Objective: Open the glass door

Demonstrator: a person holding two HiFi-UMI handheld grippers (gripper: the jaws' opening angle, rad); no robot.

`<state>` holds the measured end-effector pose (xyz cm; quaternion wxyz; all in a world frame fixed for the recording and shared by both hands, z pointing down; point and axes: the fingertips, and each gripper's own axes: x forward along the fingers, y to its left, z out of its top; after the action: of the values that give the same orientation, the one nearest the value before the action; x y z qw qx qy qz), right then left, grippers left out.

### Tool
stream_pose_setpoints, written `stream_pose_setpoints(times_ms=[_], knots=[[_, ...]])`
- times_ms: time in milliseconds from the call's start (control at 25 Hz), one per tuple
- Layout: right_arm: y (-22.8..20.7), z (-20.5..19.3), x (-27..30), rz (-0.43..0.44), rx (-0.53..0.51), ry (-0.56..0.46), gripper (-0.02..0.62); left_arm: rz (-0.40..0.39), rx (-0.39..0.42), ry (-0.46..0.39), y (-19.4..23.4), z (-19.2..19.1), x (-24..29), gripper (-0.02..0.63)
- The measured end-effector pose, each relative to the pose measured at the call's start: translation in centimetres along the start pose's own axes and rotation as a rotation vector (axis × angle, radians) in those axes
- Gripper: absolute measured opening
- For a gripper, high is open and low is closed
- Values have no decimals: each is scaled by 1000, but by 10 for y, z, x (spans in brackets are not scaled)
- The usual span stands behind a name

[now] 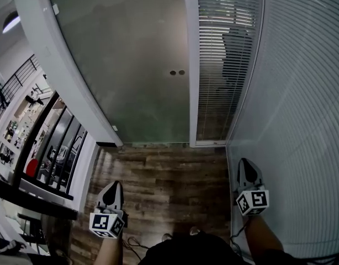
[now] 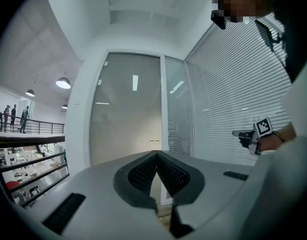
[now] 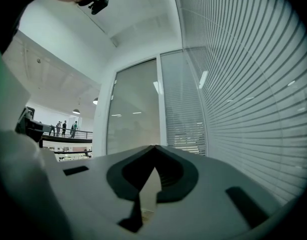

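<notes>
The frosted glass door (image 1: 136, 59) stands shut ahead, with two small round fittings (image 1: 176, 72) near its right edge. It also shows in the left gripper view as a tall pane (image 2: 126, 109) and in the right gripper view (image 3: 133, 109). My left gripper (image 1: 113, 185) is held low over the wooden floor, well short of the door, jaws shut and empty (image 2: 156, 153). My right gripper (image 1: 245, 162) hangs close to the blind-covered wall, also shut with nothing in it (image 3: 154, 147). Both point at the door.
A white door frame (image 1: 59, 54) runs along the door's left side. A narrow pane with blinds (image 1: 224, 65) stands to the door's right, and a blind-covered wall (image 1: 302, 120) lines the right. At the left, a dark railing (image 1: 53, 148) borders a drop to a lower level. Wooden floor (image 1: 169, 175) lies ahead.
</notes>
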<state>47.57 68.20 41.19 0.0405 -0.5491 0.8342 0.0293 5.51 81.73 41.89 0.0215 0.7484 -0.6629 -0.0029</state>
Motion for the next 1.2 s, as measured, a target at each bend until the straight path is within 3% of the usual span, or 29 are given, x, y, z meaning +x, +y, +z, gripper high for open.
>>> stream_pose_setpoints(times_ms=[280,520,640,800,1000,1200], knots=[[-19,-6,25,57,-21,14,-12,41,22,26,-19,5,22,6],[-27,-22,52,48,12,61,-12,19,66,51,-20,-10,41,6],[-30,-25,69,40,2,52,-12,28,28,65,-8,-6,60,6],[-28,-32,93,21,2,68,-12,35,55,18,26,-2,90,6],[-24,-36,134,-16,-24,66,-12,-17,56,5,44,-2,136,6],[-23,-35,184,-64,-39,68,-12,-77,-7,-23,82,-9,190,6]])
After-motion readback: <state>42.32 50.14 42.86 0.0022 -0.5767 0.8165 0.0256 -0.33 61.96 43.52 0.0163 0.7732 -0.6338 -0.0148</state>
